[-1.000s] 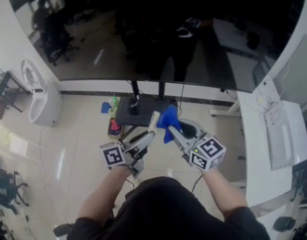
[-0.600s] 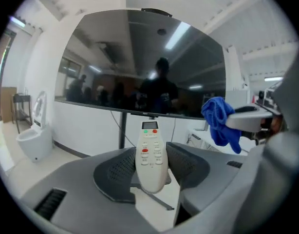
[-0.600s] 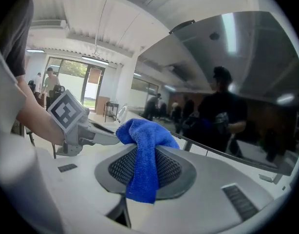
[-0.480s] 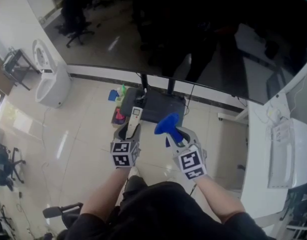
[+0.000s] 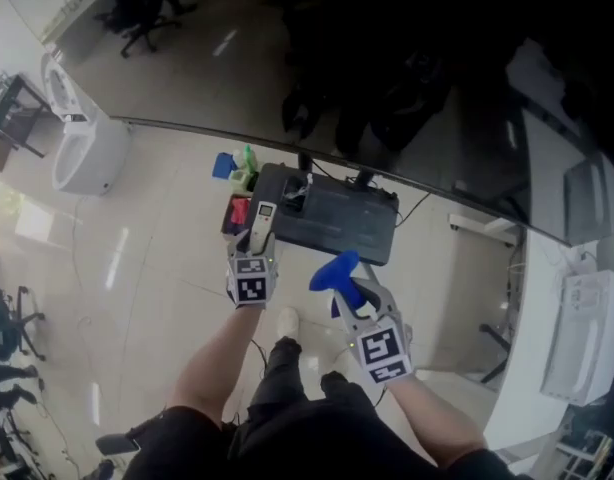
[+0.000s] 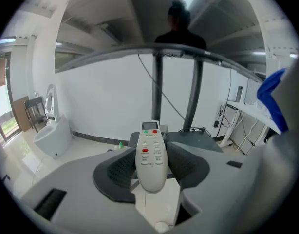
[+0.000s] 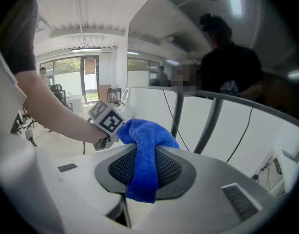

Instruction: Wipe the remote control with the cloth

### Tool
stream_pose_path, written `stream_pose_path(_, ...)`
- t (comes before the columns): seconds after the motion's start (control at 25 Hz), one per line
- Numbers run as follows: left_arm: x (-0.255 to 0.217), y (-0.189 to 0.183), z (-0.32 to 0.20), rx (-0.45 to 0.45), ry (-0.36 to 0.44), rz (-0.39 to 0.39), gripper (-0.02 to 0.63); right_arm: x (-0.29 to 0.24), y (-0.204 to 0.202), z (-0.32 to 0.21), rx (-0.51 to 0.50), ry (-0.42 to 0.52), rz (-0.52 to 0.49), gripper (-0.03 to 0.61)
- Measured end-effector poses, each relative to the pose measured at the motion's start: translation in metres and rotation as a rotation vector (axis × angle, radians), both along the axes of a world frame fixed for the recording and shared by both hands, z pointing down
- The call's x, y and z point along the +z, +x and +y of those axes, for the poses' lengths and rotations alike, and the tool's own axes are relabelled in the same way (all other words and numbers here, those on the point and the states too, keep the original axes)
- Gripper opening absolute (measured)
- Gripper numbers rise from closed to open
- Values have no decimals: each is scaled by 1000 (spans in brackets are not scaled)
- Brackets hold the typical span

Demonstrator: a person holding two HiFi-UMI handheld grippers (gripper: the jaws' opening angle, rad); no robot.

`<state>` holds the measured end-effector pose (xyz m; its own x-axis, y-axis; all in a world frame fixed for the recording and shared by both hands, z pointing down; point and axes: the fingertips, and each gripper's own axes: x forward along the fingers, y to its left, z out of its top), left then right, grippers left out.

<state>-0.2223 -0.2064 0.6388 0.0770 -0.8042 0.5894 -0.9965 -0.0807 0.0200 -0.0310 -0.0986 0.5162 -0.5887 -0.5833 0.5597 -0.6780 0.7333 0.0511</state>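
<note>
The left gripper (image 5: 253,253) is clamping a slim, rounded white plastic remote control (image 6: 151,155) between its ribbed dark pads, buttons facing up. To its right, the right gripper (image 5: 353,290) is pinching a plush blue cloth (image 7: 144,160), which is bunching and drooping. Both are hanging over a glossy pale tiled floor (image 5: 137,268), near a black rectangular stand base (image 5: 337,223) under a big dark screen (image 5: 407,58).

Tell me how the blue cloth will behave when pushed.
Probably floppy: the cloth bunches beyond the right gripper and hangs limp between its jaws. Likely light and soft, given its fuzzy pile; it should fold rather than slide.
</note>
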Motion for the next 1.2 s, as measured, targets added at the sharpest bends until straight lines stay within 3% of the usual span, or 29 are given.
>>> stream_pose_path(0.2, 76, -29, -53, 2, -97, -12, 201, 32, -23, -26, 42, -71, 2, 101)
stream_pose_path(0.48, 136, -37, -90, -6, -162, -21, 201, 69, -28, -36, 93, -143, 23, 101)
stream_pose_path(1.04, 178, -36, -94, 13, -223, -45, 202, 92, -20, -43, 157, -188, 30, 101)
stream_pose_path(1.2, 181, -36, -92, 16, -246, -43, 252, 92, -16, -47, 165, -188, 36, 101)
